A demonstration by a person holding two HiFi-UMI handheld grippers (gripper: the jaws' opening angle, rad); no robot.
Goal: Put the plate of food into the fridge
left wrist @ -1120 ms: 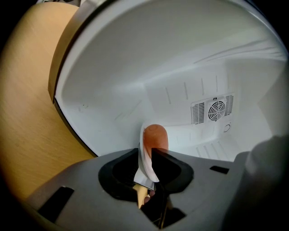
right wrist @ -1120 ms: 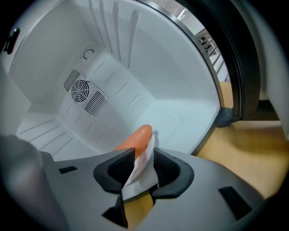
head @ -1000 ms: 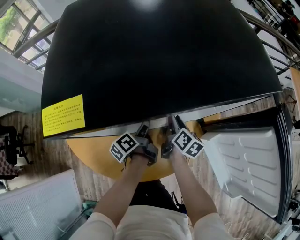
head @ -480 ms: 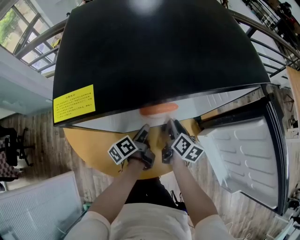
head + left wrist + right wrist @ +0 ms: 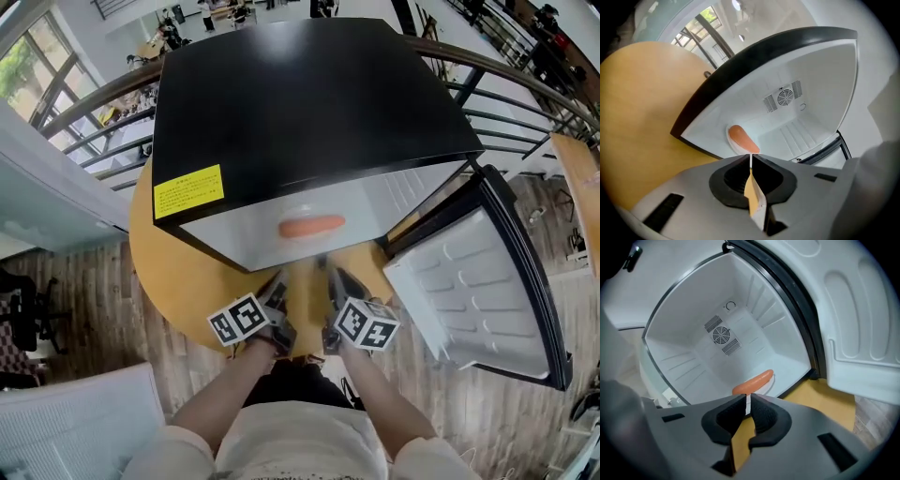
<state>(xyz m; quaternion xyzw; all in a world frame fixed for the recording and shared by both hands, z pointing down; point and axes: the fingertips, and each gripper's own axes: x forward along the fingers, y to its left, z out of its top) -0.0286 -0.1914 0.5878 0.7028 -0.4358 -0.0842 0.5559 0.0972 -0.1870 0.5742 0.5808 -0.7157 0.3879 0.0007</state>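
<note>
A white plate (image 5: 731, 144) carrying an orange sausage (image 5: 311, 226) rests on the floor of the open black mini fridge (image 5: 309, 103), near its front edge. The sausage (image 5: 740, 137) shows in both gripper views, lying across the plate (image 5: 770, 381). My left gripper (image 5: 277, 283) and right gripper (image 5: 330, 281) hover side by side over the round wooden table (image 5: 178, 272), a short way in front of the fridge mouth. Both are shut with nothing between their jaws. The left gripper (image 5: 751, 155) and right gripper (image 5: 747, 397) point at the plate, apart from it.
The fridge door (image 5: 469, 291) stands swung open to the right, its white inner panel facing me. A yellow label (image 5: 189, 190) is on the fridge's top. Metal railings (image 5: 525, 103) curve behind the table. Wooden floor lies around it.
Both grippers have drawn back from the fridge mouth toward me. The plate with the sausage stays inside, and more of the fridge is in view as the head view pulled away.
</note>
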